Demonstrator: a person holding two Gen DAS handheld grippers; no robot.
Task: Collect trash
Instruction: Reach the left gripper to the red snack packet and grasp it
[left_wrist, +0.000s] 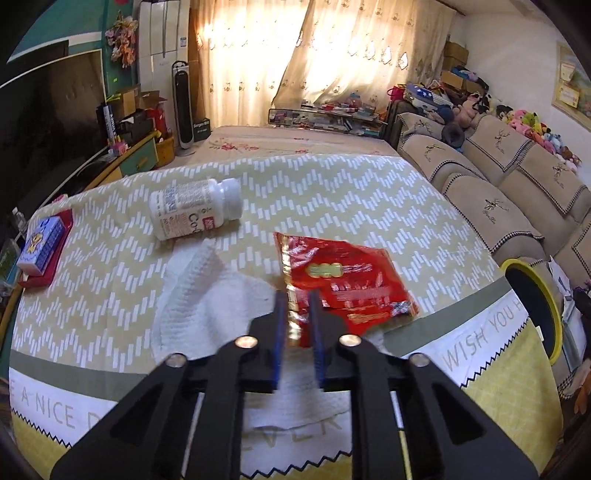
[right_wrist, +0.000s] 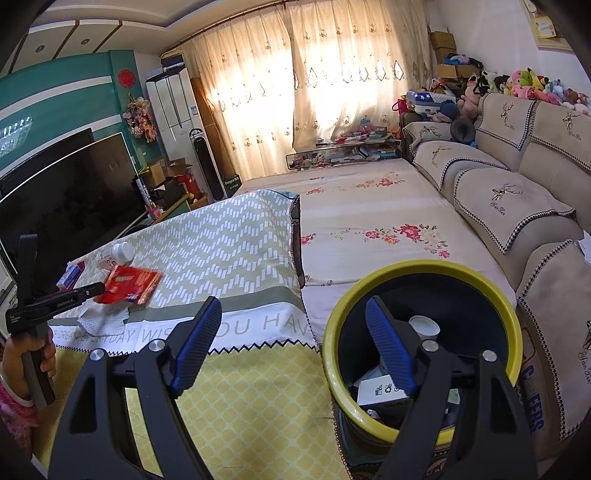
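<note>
1. Red snack wrapper (left_wrist: 347, 284) is seen lying flat on the patterned tablecloth (left_wrist: 332, 192), close to the near edge of the tabletop, its near corner caught between the blue pads of the left gripper (left_wrist: 298, 314).
2. Left gripper jaws are pressed together on that corner; the rest of the wrapper extends away from the tongs and toward the right edge of the tabletop.
3. A crumpled white paper towel (left_wrist: 207, 295) is spread just beside the wrapper, partly under it, on the side toward the left edge.
4. A white pill bottle (left_wrist: 195, 208) is laid on its side farther back, apart from the wrapper.
5. A blue box on a red tray (left_wrist: 42, 247) is placed at the left edge.
6. Right gripper (right_wrist: 295, 343) is held with its jaws spread wide and nothing between them, off the right edge of the tabletop, beside a yellow-rimmed bin (right_wrist: 513, 332).
7. Discarded items, among them a white cup (right_wrist: 424, 326) and a white carton (right_wrist: 380, 389), are seen inside the bin.
8. A hand (right_wrist: 22, 362) is seen gripping the left tongs' handle.
</note>
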